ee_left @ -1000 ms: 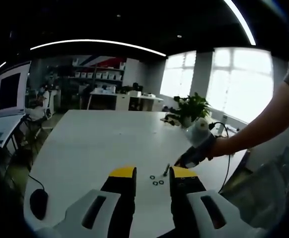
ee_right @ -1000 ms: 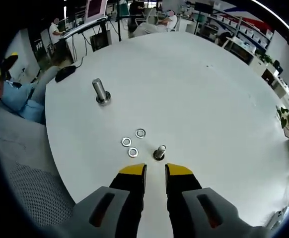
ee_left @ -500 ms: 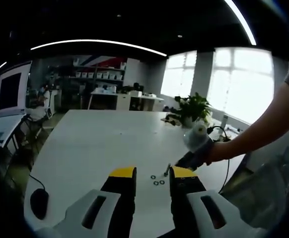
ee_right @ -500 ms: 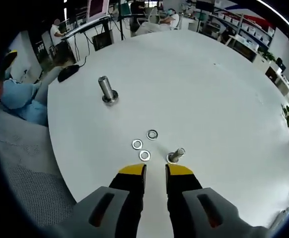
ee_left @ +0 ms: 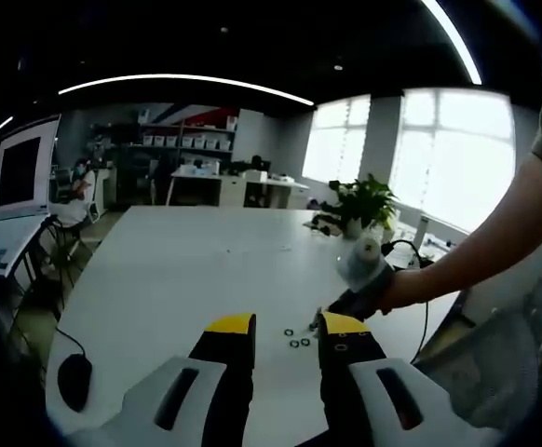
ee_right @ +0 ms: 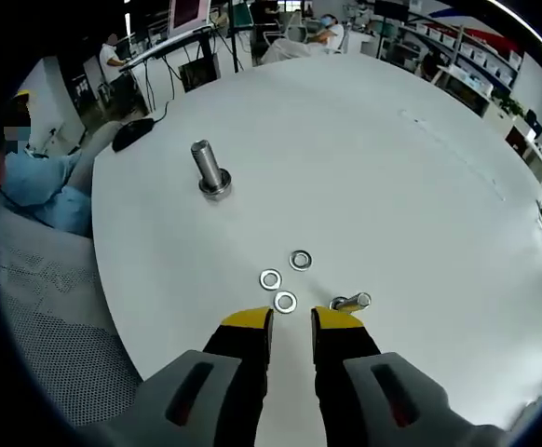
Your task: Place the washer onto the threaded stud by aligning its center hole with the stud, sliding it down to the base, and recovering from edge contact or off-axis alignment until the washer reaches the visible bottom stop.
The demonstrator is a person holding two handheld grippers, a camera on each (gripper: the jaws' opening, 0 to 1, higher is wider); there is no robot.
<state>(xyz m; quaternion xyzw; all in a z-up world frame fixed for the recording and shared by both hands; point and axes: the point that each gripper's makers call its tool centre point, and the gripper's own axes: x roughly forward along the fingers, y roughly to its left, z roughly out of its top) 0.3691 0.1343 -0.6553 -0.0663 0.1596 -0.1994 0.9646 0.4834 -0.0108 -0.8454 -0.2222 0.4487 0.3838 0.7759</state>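
1. Far to the left in the right gripper view, a tall grey metal threaded stud (ee_right: 210,171) stands upright on its round base on the white round table (ee_right: 364,158), well apart from everything else.

2. Nearer the middle, three small flat silver steel washers lie loose on the table: the washer closest to the jaws (ee_right: 286,302) sits just ahead of the yellow tips and slightly left of the gap, with a second washer (ee_right: 270,278) up and to its left and a third washer (ee_right: 300,260) farthest off. They are close together but apart. None is on a stud yet.

3. The right gripper (ee_right: 291,321) has its yellow-tipped jaws parted by a narrow gap and holds nothing. The nearest washer lies flat, its face up, so a pick would seem to need the tips brought down over its edge.

4. Just right of the washers, a short silver metal stud (ee_right: 349,302) lies just ahead of the right jaw tip, appearing tipped over with its long axis pointing right.

5. Over in the left gripper view, the left gripper (ee_left: 285,331) hovers above the table, jaws parted and empty. The dark rings of the washers (ee_left: 296,337) sit between its tips but farther off; the right gripper looks nearer to them, so it seems better placed for the pick.

6. A dark computer mouse (ee_left: 71,380) rests at the table's near left edge.
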